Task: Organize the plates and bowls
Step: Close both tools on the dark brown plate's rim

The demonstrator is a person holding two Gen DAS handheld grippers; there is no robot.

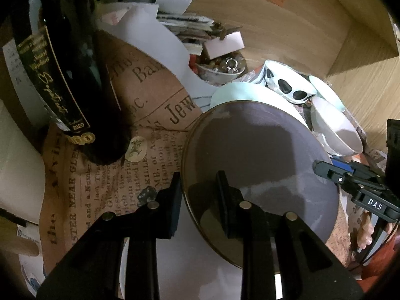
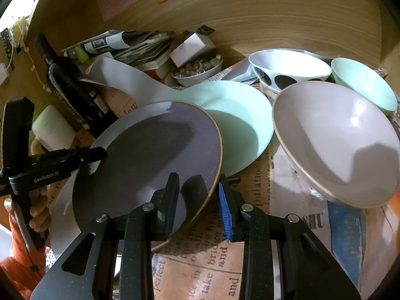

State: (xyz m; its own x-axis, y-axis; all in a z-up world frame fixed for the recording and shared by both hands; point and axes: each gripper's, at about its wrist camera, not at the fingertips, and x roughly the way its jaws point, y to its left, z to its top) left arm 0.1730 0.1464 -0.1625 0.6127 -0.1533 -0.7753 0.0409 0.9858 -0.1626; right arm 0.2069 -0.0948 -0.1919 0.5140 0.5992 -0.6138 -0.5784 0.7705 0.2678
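A dark purple plate (image 1: 260,155) (image 2: 150,160) with a gold rim is held tilted over a mint green plate (image 2: 240,122) (image 1: 250,92). My left gripper (image 1: 200,200) straddles the purple plate's left rim with its jaws apart, one finger on each side. My right gripper (image 2: 200,200) straddles its right rim the same way, jaws apart. Each gripper shows in the other's view: the left (image 2: 97,153), the right (image 1: 322,168). A pale pink bowl (image 2: 335,140) (image 1: 337,127) lies tilted at the right. A white bowl with black spots (image 2: 287,71) (image 1: 287,87) and a mint bowl (image 2: 362,85) sit behind it.
A dark wine bottle (image 1: 62,70) (image 2: 72,85) lies at the left on newspaper-print paper (image 1: 105,187). A small bowl of glass beads (image 2: 197,71), magazines (image 2: 130,45) and a white box stand at the back. Wooden walls (image 2: 250,20) close the back and right. A white cup (image 2: 52,127) sits at the left.
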